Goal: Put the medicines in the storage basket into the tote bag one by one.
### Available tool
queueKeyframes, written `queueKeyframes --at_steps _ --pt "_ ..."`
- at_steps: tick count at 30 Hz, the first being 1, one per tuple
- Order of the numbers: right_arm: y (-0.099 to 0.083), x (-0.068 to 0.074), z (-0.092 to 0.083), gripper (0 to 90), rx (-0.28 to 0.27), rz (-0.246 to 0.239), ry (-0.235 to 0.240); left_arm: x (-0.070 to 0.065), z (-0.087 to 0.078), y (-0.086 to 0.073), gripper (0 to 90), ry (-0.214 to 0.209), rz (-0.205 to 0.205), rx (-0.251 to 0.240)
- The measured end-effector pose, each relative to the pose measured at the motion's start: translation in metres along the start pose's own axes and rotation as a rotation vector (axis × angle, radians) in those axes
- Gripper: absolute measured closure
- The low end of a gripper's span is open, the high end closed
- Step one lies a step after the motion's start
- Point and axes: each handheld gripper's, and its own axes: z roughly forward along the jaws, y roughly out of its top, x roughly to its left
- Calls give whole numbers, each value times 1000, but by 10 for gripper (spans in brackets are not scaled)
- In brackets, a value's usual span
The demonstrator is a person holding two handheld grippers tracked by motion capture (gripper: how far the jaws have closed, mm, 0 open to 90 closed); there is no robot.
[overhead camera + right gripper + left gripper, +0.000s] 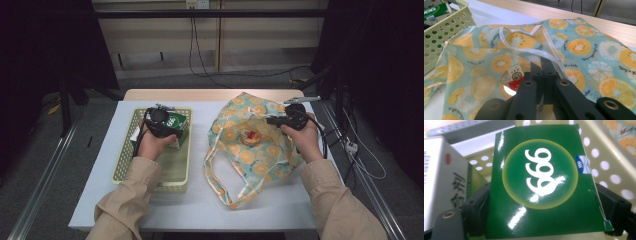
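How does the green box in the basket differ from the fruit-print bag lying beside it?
The green box is stiff, glossy card with a yellow circle and white numerals; the fruit-print bag is soft, crumpled cloth patterned with orange slices. The box stands inside the perforated basket, while the bag lies spread on the white tabletop. The box sits between the left gripper jaws; the right gripper, shut, pinches the bag's rim, holding it open. Each has a gripper on it.

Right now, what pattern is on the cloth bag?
Orange and kiwi slices on pale blue cloth bag, clearest in the right gripper view.
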Motion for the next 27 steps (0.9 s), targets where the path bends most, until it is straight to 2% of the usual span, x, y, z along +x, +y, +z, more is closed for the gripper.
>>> queueKeyframes --at_steps 4,6,9,14,23,27 --pt "1 1 -2 900 -6 1 -1 2 -18 3 157 -17 1 -12" --pt "2 1 -2 900 -8 1 0 1 -28 6 158 -26 15 -20" --pt "3 2 -3 900 -11 2 -1 0 -44 12 158 -46 4 -48" --pt "6 5 -3 900 -14 -1 5 -2 -70 22 161 -71 31 -75" --pt "7 5 -4 900 -15 -1 6 -19 -92 42 166 -131 78 -90" --pt "7 4 -4 900 -17 -1 10 -31 -98 49 167 -157 119 -93"
